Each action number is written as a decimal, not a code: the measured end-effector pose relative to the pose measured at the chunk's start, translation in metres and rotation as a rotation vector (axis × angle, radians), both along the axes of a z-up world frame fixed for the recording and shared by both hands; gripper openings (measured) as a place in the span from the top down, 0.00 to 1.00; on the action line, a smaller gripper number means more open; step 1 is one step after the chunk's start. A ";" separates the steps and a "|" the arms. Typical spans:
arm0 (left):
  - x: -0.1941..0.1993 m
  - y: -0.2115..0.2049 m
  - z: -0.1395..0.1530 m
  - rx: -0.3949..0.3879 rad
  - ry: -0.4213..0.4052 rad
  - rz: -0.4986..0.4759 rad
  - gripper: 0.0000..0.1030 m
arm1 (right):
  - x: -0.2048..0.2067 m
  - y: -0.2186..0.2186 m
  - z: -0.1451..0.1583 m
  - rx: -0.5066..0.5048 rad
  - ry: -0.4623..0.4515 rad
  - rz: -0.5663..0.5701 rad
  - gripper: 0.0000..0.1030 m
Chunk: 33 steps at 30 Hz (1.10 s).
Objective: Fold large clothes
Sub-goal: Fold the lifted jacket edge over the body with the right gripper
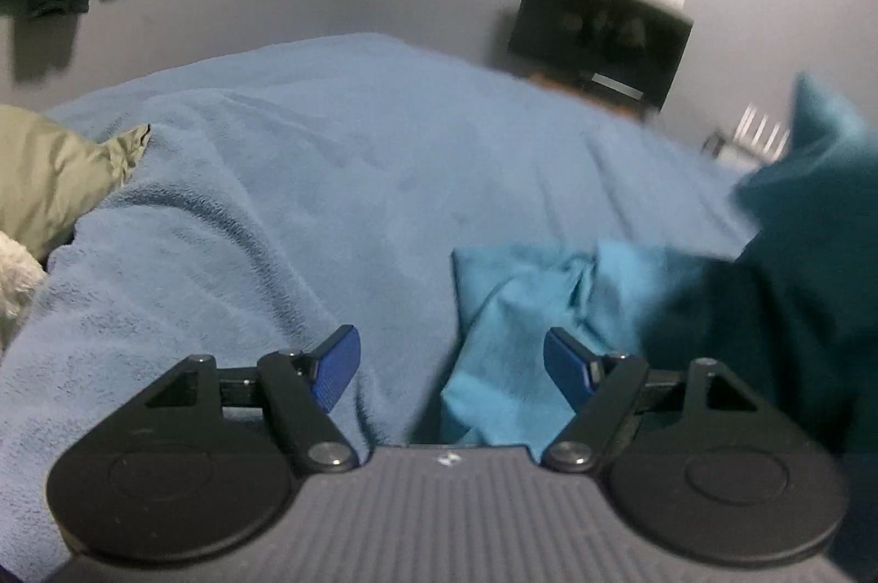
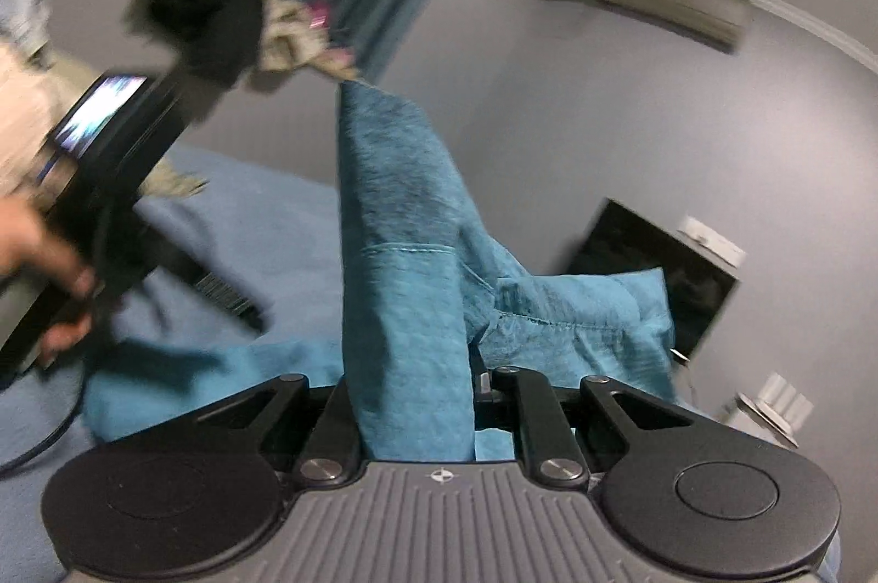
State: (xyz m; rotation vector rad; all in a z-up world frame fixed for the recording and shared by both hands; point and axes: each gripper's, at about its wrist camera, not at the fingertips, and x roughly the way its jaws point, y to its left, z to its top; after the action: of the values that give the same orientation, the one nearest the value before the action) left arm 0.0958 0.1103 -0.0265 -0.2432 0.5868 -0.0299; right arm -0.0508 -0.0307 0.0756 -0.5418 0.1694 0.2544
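Left wrist view: left gripper (image 1: pixel 451 366) spread wide and empty above the light-blue blanket (image 1: pixel 307 177), teal garment (image 1: pixel 516 325) bunched on the blanket to the right, part of it lifted and blurred at far right; risks closing on blanket pile along with the cloth. Right wrist view: right gripper (image 2: pixel 411 396) pinching a thick fold of the teal garment (image 2: pixel 400 221), slubby, creased, seam visible, standing up over the bed; bulky bite could slip or drag a crooked fold.
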 end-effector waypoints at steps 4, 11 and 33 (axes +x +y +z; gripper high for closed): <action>-0.010 0.020 0.014 -0.103 -0.056 0.006 0.28 | -0.002 0.032 -0.018 -0.051 0.058 0.070 0.86; -0.021 0.049 0.030 -0.229 -0.102 0.020 0.28 | -0.004 0.053 -0.046 -0.089 0.159 0.192 0.86; 0.022 -0.005 -0.009 -0.047 0.172 -0.144 0.35 | -0.048 0.026 -0.033 0.130 0.470 0.345 0.47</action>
State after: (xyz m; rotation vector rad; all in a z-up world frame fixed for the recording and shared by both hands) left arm 0.1181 0.1052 -0.0354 -0.2508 0.7749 -0.1631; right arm -0.0992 -0.0042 0.0428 -0.3726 0.5132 0.7250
